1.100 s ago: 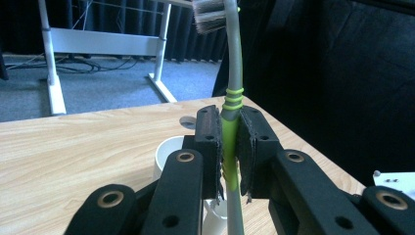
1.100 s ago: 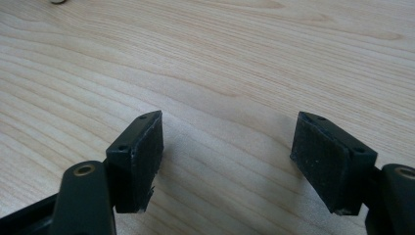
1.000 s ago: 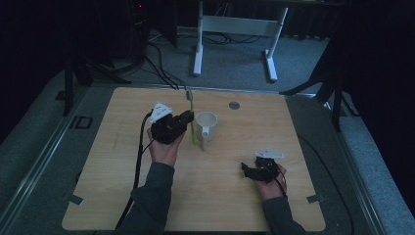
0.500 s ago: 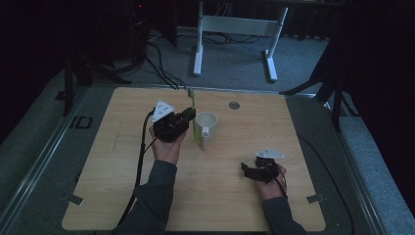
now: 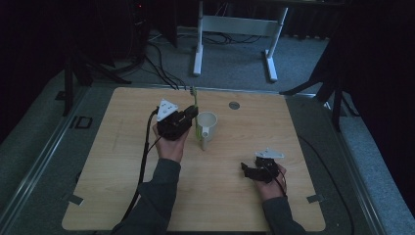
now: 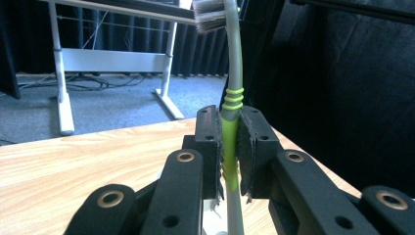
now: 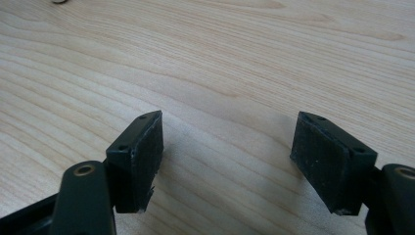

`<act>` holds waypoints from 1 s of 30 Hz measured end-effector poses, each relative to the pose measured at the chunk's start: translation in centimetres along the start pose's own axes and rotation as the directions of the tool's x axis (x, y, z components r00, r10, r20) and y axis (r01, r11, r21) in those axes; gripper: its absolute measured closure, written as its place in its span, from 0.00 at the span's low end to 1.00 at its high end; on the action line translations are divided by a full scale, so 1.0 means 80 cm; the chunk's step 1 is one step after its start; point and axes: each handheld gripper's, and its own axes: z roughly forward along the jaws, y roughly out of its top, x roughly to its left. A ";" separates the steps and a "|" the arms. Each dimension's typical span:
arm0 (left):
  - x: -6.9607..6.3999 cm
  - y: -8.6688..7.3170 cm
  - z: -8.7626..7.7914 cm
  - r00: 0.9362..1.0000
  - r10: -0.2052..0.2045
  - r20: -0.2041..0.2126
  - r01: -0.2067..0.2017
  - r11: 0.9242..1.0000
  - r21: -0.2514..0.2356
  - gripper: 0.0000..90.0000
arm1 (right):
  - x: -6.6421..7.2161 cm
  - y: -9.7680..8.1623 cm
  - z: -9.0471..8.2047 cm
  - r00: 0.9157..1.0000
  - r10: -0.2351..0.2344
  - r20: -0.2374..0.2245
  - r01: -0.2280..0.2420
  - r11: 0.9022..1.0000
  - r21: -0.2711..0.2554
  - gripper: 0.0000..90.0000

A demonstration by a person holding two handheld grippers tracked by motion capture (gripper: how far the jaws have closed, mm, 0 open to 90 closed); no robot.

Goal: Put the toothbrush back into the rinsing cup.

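Toothbrush (image 6: 230,147) is clamped upright in the left gripper (image 5: 192,113), just beside the white mug (image 5: 206,126) near the desk's (image 5: 293,147) far edge. Right gripper (image 5: 249,171) rests wide open, empty. Judged next: lower the handle into the mug, then release.

You have a light wooden table (image 5: 122,196) with a pale grain and rounded corners. A white mug (image 5: 207,125) stands on it near the middle, toward the far edge. A small round grey insert (image 5: 234,105) sits flush in the top beyond the mug, close to the far edge.
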 end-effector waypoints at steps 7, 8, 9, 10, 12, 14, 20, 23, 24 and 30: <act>-0.003 0.003 0.006 1.000 0.020 -0.007 -0.020 1.000 -0.006 0.89 | 0.000 0.000 0.000 1.000 -0.002 0.000 0.002 1.000 0.000 0.31; -0.004 0.004 0.007 1.000 0.018 -0.005 -0.018 1.000 -0.011 0.89 | 0.000 0.000 0.000 1.000 -0.002 0.000 0.002 1.000 0.000 0.31; -0.003 0.004 0.008 1.000 0.018 -0.005 -0.018 1.000 -0.013 0.89 | 0.000 0.000 0.000 1.000 -0.002 0.000 0.002 1.000 0.000 0.31; -0.003 0.004 0.008 1.000 0.016 -0.005 -0.016 1.000 -0.015 0.89 | 0.000 0.000 0.000 1.000 -0.002 0.000 0.002 1.000 0.000 0.31; -0.002 0.004 0.009 1.000 0.011 -0.005 -0.011 1.000 -0.020 0.89 | 0.000 0.000 0.000 1.000 -0.001 0.000 0.001 1.000 0.000 0.31; -0.002 0.004 0.010 1.000 0.011 -0.008 -0.011 1.000 -0.022 0.89 | 0.000 0.000 0.000 1.000 -0.002 0.000 0.002 1.000 0.000 0.31; -0.003 0.004 0.013 1.000 0.009 -0.005 -0.010 0.999 -0.032 0.89 | 0.000 0.000 0.000 1.000 -0.001 0.000 0.001 1.000 0.000 0.31; -0.004 0.004 0.015 1.000 0.012 -0.001 -0.012 0.999 -0.040 0.89 | 0.000 0.000 0.000 1.000 -0.002 -0.001 0.002 1.000 0.000 0.31; -0.005 0.004 0.015 1.000 0.013 -0.002 -0.013 0.999 -0.041 0.89 | 0.000 0.000 0.000 1.000 -0.001 -0.001 0.001 1.000 0.000 0.31; -0.009 0.003 0.021 1.000 0.013 -0.005 -0.013 0.999 -0.046 0.89 | 0.000 0.000 0.000 1.000 -0.002 -0.001 0.002 1.000 0.000 0.31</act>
